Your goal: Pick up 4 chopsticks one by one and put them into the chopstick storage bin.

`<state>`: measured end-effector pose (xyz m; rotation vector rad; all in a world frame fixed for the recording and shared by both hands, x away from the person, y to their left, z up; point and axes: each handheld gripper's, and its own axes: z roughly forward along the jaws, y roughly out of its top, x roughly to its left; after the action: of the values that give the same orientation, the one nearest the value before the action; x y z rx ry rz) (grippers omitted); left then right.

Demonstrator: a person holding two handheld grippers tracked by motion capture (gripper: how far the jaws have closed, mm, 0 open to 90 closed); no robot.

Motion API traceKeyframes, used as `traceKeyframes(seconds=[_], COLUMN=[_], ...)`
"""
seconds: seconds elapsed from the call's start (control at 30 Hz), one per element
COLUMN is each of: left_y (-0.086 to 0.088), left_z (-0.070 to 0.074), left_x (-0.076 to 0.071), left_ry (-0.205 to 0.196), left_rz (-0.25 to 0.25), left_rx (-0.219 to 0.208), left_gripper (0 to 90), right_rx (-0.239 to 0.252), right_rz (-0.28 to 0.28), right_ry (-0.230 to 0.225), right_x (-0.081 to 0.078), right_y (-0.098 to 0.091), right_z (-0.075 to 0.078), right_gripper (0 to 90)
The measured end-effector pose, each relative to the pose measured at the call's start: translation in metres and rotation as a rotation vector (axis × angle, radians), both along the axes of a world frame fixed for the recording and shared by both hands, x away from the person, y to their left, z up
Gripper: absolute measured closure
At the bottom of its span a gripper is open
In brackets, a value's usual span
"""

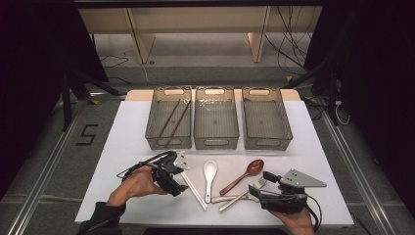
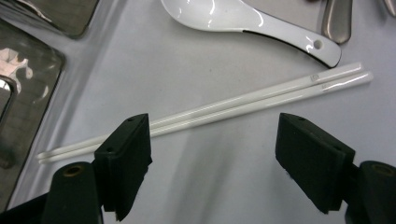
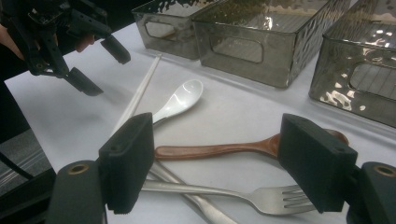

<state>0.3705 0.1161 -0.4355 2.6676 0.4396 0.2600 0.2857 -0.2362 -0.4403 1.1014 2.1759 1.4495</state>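
Chopsticks [image 2: 205,110], white pair, lie side by side on the counter [image 1: 122,137], just left of the white ceramic spoon [image 1: 210,172] and near the front of the left bin [image 1: 169,142], which already holds two brown chopsticks [image 1: 172,118]. Left gripper [image 1: 182,182] hangs just over the white pair with its fingers [image 2: 126,158] wide, nothing between the pads; in the left gripper view the sticks run past the tips of the fingers, not yet inside the gap. Right gripper [image 3: 219,168] sits low beside the spoon's handle end, fingers wide and holding nothing, over the brown wooden spoon [image 3: 233,148] and a steel fork [image 3: 261,198].

Step in hand, as judged: pick up the white pair. To do it well, move forward until both sticks sit between the pads, turn the gripper so the fingers close across the sticks, lower until the pads almost meet the counter, and take them near mid-length. Both sticks must go in together; a slanted closing could push one out or roll it toward the spoon.
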Motion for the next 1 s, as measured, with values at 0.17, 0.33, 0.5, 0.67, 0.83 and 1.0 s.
traceKeyframes(seconds=[0.17, 0.33, 0.5, 0.67, 0.83, 1.0], left_y=[-0.004, -0.006, -0.011, -0.014, -0.017, -0.02], left_z=[-0.004, -0.004, -0.006, -0.009, -0.011, -0.016], left_x=[0.004, 0.007, 0.007, 0.01, 0.013, 0.018], left_ry=[-0.008, -0.018, -0.02, -0.026, -0.021, -0.011], left_rz=[-0.113, -0.198, -0.278, -0.298, -0.317, -0.32], left_rx=[0.089, 0.141, 0.178, 0.187, 0.196, 0.202], left_gripper=[23.9, 22.3, 21.7, 22.4, 24.4, 25.5], right_rx=[-0.001, 0.001, 0.0, 0.0, 0.002, 0.003], right_rz=[0.0, -0.002, 0.0, 0.0, 0.0, 0.001], right_ry=[-0.002, 0.0, -0.001, 0.0, 0.003, 0.003], right_x=[0.0, 0.0, 0.0, 0.0, 0.0, 0.001], right_y=[0.0, -0.002, -0.001, -0.001, -0.001, -0.001], right_z=[0.0, 0.0, 0.0, 0.0, 0.0, -0.001], right_gripper=[28.1, 28.1, 28.1, 28.1, 28.1, 28.1])
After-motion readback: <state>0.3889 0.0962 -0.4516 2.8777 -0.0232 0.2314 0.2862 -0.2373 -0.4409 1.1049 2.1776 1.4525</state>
